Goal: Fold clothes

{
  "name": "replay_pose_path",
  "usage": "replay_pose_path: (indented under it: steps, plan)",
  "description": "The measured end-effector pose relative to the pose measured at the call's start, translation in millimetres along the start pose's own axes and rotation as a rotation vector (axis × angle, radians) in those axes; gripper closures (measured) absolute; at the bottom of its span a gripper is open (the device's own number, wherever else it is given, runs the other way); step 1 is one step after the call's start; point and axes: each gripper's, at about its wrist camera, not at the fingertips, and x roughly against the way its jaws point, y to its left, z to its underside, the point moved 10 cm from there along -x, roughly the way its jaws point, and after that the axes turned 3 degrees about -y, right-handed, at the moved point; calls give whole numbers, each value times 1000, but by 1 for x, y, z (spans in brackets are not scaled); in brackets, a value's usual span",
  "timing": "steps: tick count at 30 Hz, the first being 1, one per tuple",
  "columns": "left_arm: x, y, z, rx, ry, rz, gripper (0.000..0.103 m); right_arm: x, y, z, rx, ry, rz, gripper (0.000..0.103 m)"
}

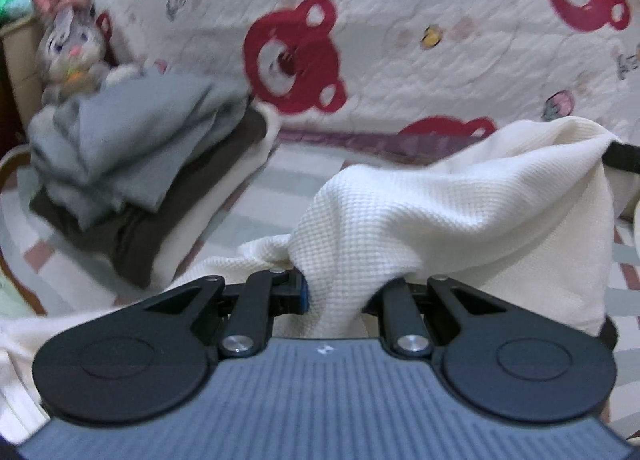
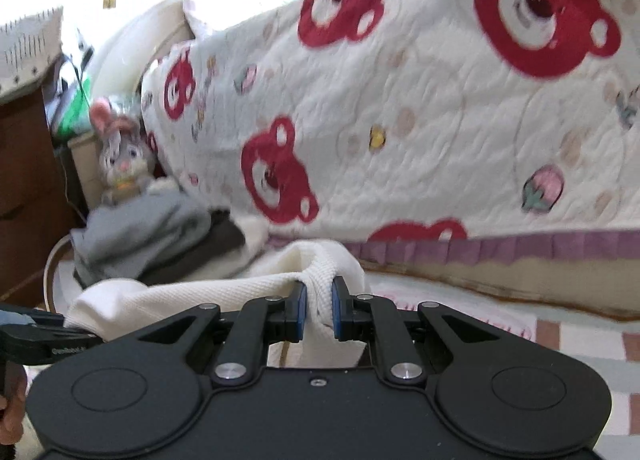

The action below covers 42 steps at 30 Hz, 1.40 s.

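A cream waffle-knit garment hangs lifted between both grippers above the checked bed sheet. My left gripper is shut on one bunched edge of it; the cloth covers the fingertips. My right gripper is shut on a folded edge of the same cream garment, which shows between its blue pads. The left gripper shows at the left edge of the right wrist view, holding the garment's other end.
A pile of folded clothes, grey on dark brown on cream, lies at the left. A grey plush rabbit sits behind it. A quilt with red bear heads fills the back. A wooden cabinet stands far left.
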Motion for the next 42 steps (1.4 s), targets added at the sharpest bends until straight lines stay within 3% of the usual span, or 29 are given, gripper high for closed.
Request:
replay_pose_path:
  steps: [3,7,9,11,14,16,18,19,21,23,26,28,30,33,37,42]
  plan:
    - [17,-13,-27,-2,-37,59,89,22,-3,-27,7,-56,10,89]
    - [40,-40,-71,-93,-124,122,90,48,-11,-65,9,-85,47,90]
    - [46,-56,-94,-122,-141,161,90,61,-16,-88,18,-113,57,102]
    - [53,-72,-117,-131,-159,223,90,75,-20,-113,32,-152,60,102]
    - [42,-92,-134,-110,-122,301,89,88,-26,-141,59,-182,60,102]
    - [8,-91,-127,-104,-79,240,89,66,-28,-127,99,-90,35,102]
    - [-39,-77,-103,-135,-21,114,87,44,-30,-108,130,-1,8,101]
    - [-60,-65,-87,-142,30,60,87,33,-30,-87,124,40,-5,99]
    - [-92,-39,-50,-84,131,35,87,12,-30,-40,97,127,-19,94]
    - [-106,-15,-26,4,197,66,87,-7,-28,6,69,216,-36,90]
    - [-107,15,-8,90,225,91,86,-21,-22,59,40,343,-70,86]
    - [-103,28,-3,149,230,122,85,-24,-13,74,58,390,-94,79]
    - [-97,38,-3,219,226,169,84,-26,-3,75,99,401,-106,64]
    - [-86,45,0,330,239,240,83,-31,15,80,151,419,-136,57]
    - [-82,41,3,304,239,259,83,-36,37,104,171,478,-184,57]
    - [-81,34,-3,281,195,291,83,-62,34,126,115,478,-143,49]
